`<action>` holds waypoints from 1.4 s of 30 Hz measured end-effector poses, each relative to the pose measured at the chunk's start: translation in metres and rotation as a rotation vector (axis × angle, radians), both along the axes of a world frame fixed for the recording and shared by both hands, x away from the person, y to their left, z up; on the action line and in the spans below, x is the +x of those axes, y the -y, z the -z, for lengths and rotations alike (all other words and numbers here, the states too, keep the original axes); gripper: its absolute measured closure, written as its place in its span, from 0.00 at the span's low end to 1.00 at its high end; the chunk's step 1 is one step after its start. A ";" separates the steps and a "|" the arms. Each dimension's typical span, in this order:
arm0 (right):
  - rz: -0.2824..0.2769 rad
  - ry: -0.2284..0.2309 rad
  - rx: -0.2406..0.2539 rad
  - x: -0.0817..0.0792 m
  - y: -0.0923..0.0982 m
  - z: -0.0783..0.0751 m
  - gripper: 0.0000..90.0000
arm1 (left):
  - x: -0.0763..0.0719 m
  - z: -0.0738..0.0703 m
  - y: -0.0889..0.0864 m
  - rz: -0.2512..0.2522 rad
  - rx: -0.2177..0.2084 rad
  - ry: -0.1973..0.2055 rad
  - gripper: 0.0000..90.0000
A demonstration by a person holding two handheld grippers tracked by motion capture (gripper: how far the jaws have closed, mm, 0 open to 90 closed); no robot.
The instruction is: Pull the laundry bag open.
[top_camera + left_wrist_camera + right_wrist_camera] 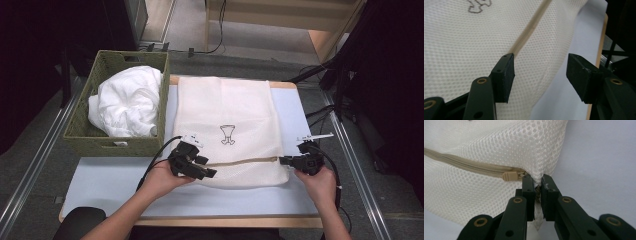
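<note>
Mesh everywhere on my screens right now: the white mesh laundry bag (pixel 225 130) lies flat on the pale blue table top (pixel 110 182), its long side running away from me, a small dark emblem (pixel 227 135) printed near its middle. Across the near end runs the beige zipper (pixel 245 161).

My right gripper (pixel 286 160) comes in from the bag's right edge, level with the zipper line. In the right gripper view the two black jaws are nearly together, pinching a fold of the mesh at the bag's corner, right beside the beige zipper pull (pixel 510 176). The pull sits just to the left of the jaws, close against the left one, not between them. What's clamped is mesh, bunched up and drawn tight between the pads. A grip, then, narrow and firm.

My left gripper (pixel 207 172) is over the near left part of the bag, tilted down toward it. In the left gripper view its jaws stand wide apart, nothing between the pads (pixel 507 77); the mesh and the zipper stripe lie beyond them, and the bag's edge and the blue table show in the gap. I can't tell whether the tips touch the fabric.

Off to the left, well apart from the grippers, a woven green basket (pixel 80 127) stands on the table just beside the bag's far left edge, with crumpled white cloth (pixel 127 102) heaped inside it.
</note>
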State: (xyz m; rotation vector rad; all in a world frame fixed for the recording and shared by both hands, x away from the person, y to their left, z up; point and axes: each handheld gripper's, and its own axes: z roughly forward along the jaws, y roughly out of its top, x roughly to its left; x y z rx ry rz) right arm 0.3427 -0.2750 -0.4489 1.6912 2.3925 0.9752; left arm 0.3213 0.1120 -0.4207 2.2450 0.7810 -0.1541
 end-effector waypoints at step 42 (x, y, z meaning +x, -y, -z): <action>-0.028 0.093 0.097 -0.014 0.007 -0.023 0.93 | 0.023 -0.015 0.130 0.141 -0.005 0.072 0.78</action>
